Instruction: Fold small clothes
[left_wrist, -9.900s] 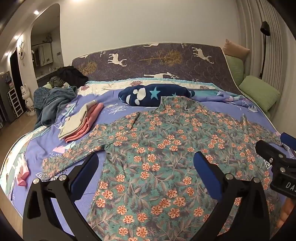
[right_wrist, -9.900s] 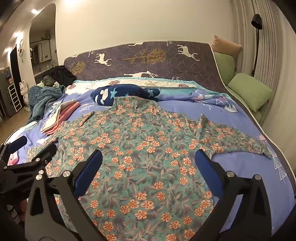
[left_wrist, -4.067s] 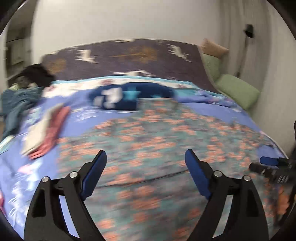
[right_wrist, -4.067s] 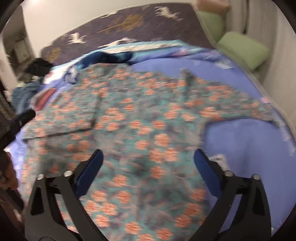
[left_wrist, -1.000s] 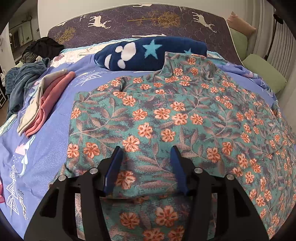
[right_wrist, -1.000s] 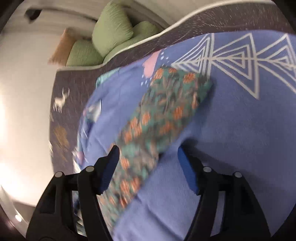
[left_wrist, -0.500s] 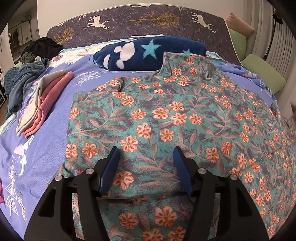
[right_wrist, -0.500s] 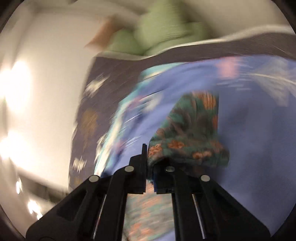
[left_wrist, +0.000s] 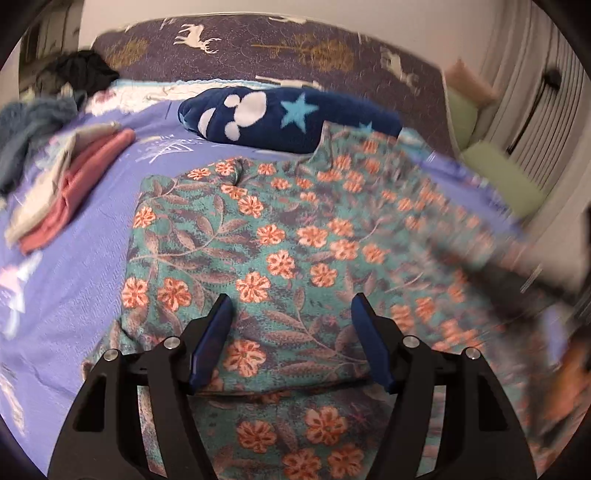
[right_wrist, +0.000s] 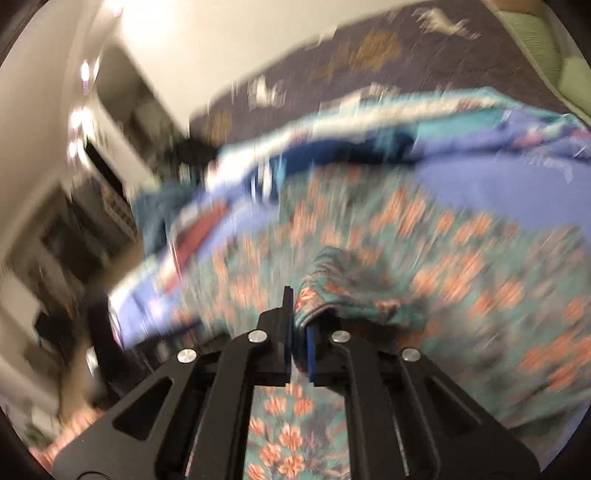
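Right sleeve picked up, now swinging over the shirt body.
A second earlier our right claw (right_wrist: 300, 325) stood apart over the flat sleeve; now it was clamped on it. Left claw (left_wrist: 291, 339) was apart, widening, nothing between, over the floral shirt (left_wrist: 280, 236) on the bed (left_wrist: 74, 280). Second sleeve fold underway. Folded stack (left_wrist: 66, 184) beside; room blurred.

My two tools, one spread, one nipped

My left black two-finger tool with blue pads (left_wrist: 290, 334) points down, its jaws opening with nothing pressed between them. My right black tool (right_wrist: 298, 314) has jaws pinched on a fold of teal floral cloth (right_wrist: 332, 284), easing apart slightly.
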